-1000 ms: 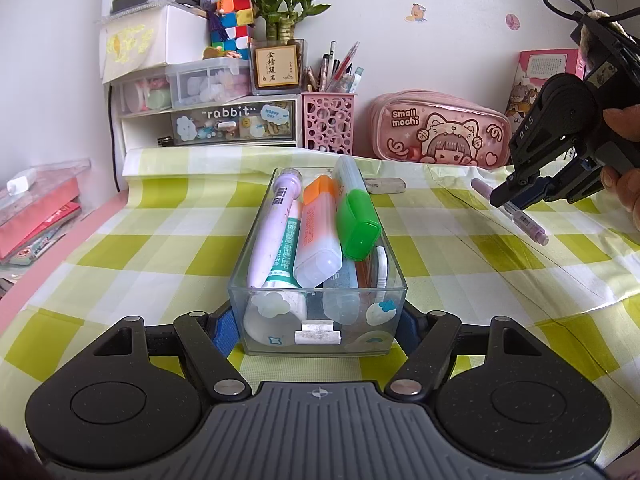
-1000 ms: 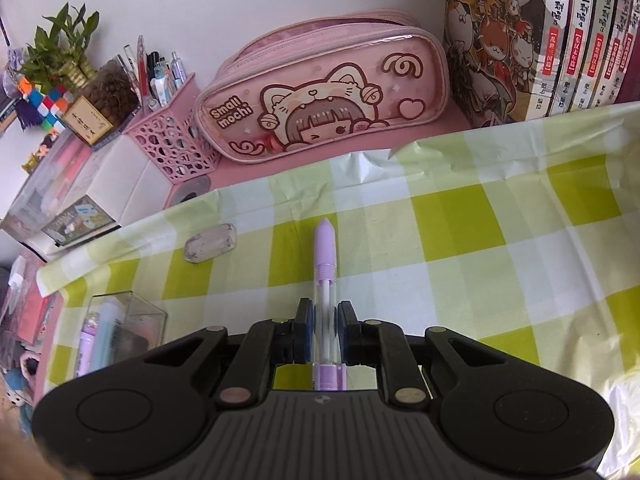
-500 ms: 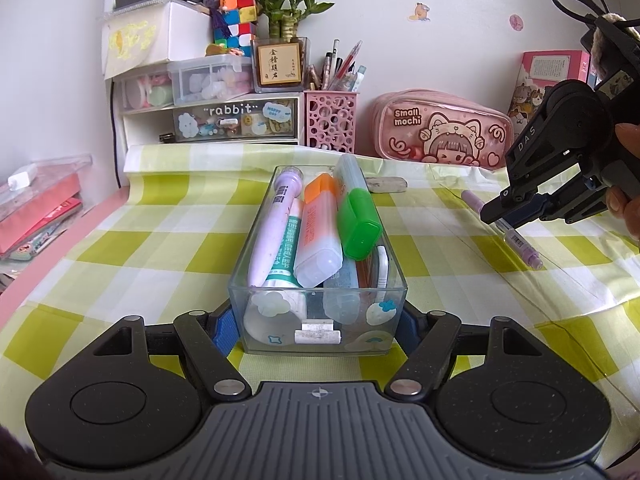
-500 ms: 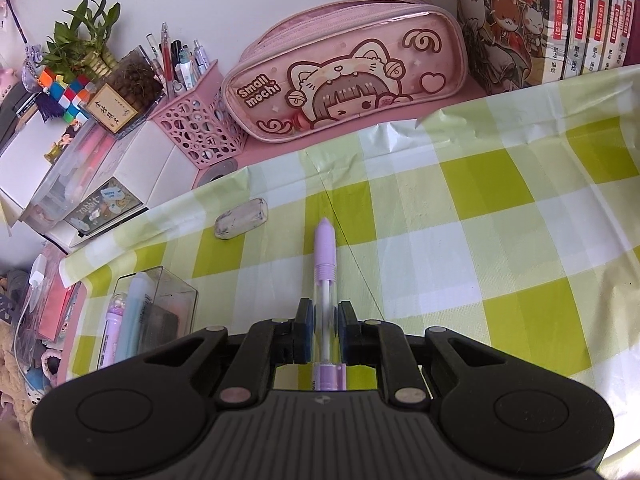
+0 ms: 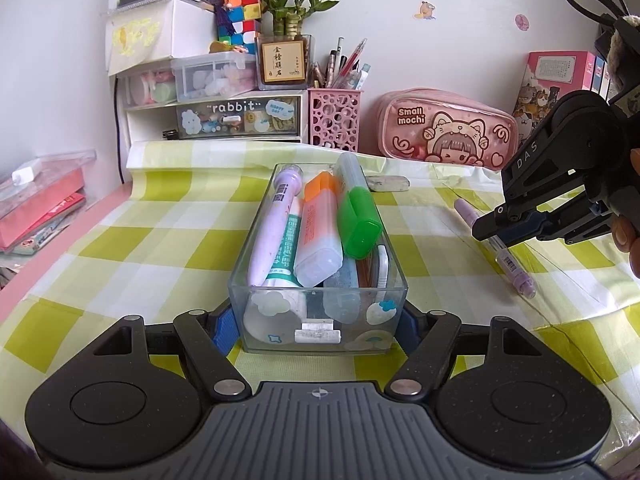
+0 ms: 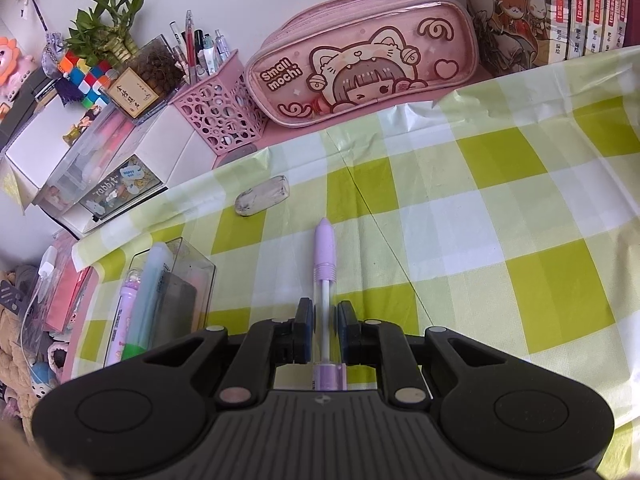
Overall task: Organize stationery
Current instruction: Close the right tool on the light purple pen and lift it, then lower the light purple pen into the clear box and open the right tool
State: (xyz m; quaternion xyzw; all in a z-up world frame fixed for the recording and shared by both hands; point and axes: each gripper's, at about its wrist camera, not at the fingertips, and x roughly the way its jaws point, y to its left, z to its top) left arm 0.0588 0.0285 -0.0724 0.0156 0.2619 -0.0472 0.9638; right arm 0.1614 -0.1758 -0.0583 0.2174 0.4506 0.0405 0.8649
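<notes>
Left tongs [image 5: 320, 320] first, from their own camera: they're clamped across the near end of the clear box [image 5: 318, 280], blue pads pressed to its side walls, so the box sits squarely between them and runs away from the camera along the checked surface [image 5: 120, 248]. Inside it lie a lilac pen, a teal tube, an orange highlighter [image 5: 320, 232] and a green one, packed close. I'd call the box stiff, smooth-walled and a touch slippery, and now fairly weighted with its load; holding it low across the short end looks sensible. Off to the right, clear of the box, the right tongs [image 5: 494, 236] hang above the surface with a purple pen [image 5: 514, 270] pinched mid-barrel, its capped ends sticking out both sides, a person's fingers [image 5: 630, 240] behind.

Over to the right camera: the right tongs [image 6: 323, 330] are narrow, closed on the pen [image 6: 325, 264] at its clear middle section, cap pointing straight ahead. Light, rigid, round and slick, I'd judge, so it could swivel in the pads; this near-centre grip should keep it balanced. Ahead and left of these tongs sits the box [image 6: 176, 280], well apart. An eraser [image 6: 262, 200] lies farther ahead, just left of the pen's line.
</notes>
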